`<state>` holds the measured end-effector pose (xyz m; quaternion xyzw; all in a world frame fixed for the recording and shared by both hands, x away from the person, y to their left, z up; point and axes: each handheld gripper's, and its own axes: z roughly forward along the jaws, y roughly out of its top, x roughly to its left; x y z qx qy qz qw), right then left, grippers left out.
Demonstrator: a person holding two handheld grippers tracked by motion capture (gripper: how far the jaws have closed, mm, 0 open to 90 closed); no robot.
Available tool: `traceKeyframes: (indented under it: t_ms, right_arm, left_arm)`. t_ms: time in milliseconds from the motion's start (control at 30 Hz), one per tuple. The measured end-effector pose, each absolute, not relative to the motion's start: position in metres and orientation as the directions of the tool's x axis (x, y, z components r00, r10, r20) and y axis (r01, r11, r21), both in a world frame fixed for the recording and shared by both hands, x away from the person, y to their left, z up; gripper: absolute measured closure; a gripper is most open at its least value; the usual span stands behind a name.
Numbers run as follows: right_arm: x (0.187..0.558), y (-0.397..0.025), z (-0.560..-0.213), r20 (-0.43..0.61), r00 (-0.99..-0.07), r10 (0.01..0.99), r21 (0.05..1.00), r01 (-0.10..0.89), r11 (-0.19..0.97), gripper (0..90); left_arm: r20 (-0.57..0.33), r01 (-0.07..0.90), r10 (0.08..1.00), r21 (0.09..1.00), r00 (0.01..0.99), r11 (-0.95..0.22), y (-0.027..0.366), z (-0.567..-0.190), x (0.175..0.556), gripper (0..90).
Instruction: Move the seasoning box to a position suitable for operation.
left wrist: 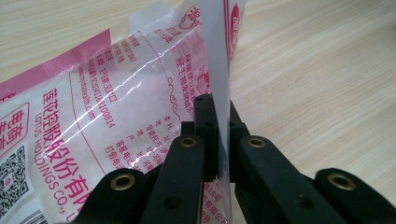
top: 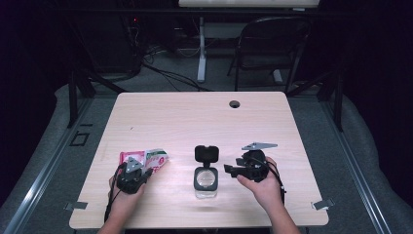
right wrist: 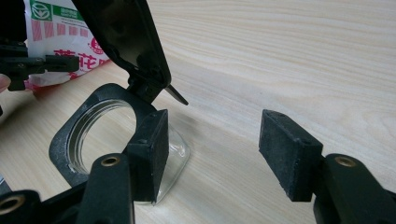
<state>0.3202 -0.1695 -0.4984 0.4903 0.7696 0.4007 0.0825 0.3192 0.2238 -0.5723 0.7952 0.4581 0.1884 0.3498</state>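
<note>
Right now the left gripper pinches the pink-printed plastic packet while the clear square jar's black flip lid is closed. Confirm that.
Not quite: the black flip lid stands open, as the high view shows. The left gripper does pinch the pink-printed plastic packet beside the clear square jar.

On my left hand-held gripper [left wrist: 215,140] I see matt black plastic jaws set with small brass-coloured rivets, pinched on the thin edge of a pouch [left wrist: 116,107]. The pouch is glossy clear plastic film, creased and catching the light, printed in pink, with a white grainy filling behind it. The desk [top: 195,117] looks like pale wood with a smooth, faintly satin grain. On my right hand-held gripper [right wrist: 215,154], the pads [right wrist: 289,154] are rough, dull black, like rubber. The container [right wrist: 175,158] beside them is clear and glossy, and its lid [right wrist: 126,37] is shiny black plastic.
</note>
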Motion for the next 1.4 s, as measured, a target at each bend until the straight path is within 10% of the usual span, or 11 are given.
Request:
traceKeyframes:
  t_ms: [1400]
  right_arm:
    - [0.32, -0.174, -0.498, 0.287, -0.498, 0.818, 0.687, 0.703, 0.187, 44.9]
  left_arm:
    - [-0.073, 0.588, 0.863, 0.76, 0.501, -0.277, 0.259, -0.528, 0.31, 90.0]
